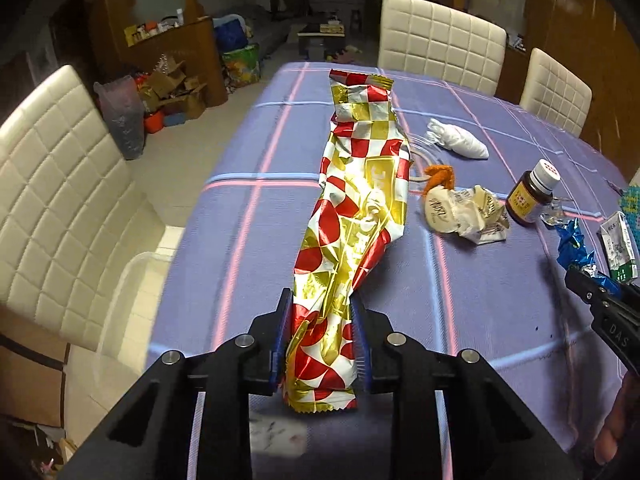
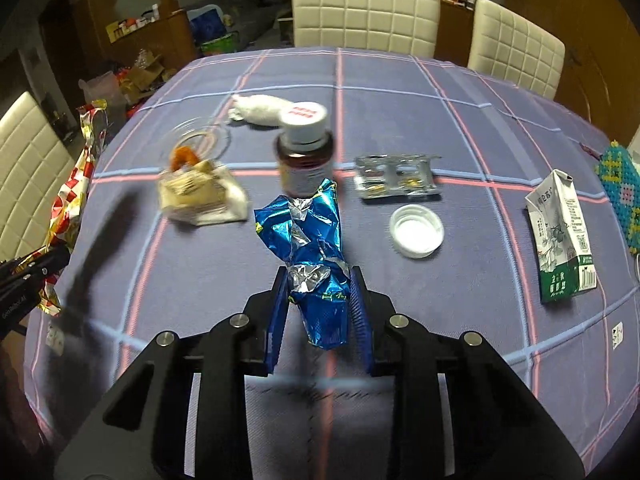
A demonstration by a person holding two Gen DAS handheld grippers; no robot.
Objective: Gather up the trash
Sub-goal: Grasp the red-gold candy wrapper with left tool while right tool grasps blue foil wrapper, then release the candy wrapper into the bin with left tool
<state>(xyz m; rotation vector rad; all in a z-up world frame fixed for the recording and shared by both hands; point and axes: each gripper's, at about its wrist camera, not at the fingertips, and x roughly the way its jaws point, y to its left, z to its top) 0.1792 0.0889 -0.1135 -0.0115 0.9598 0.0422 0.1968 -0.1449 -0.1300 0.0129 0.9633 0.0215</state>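
My left gripper (image 1: 319,304) is shut on a long red, gold and white checkered wrapper (image 1: 360,216) and holds it above the table; the wrapper also shows at the left edge of the right wrist view (image 2: 76,184). My right gripper (image 2: 319,280) is shut on a crumpled blue foil wrapper (image 2: 312,236), lifted above the table; it shows at the right of the left wrist view (image 1: 572,240). More trash lies on the purple tablecloth (image 2: 400,120): a crumpled beige wrapper (image 2: 200,196), a white tissue wad (image 2: 260,110), an empty blister pack (image 2: 396,176), a white cap (image 2: 416,230) and a flattened carton (image 2: 560,236).
A brown pill bottle (image 2: 304,152) with a white lid stands mid-table. A clear dish (image 2: 200,140) holds an orange scrap. White padded chairs (image 2: 364,12) ring the table. A clear bin (image 1: 132,280) sits on the floor to the left. A beaded mat (image 2: 620,196) lies at the right edge.
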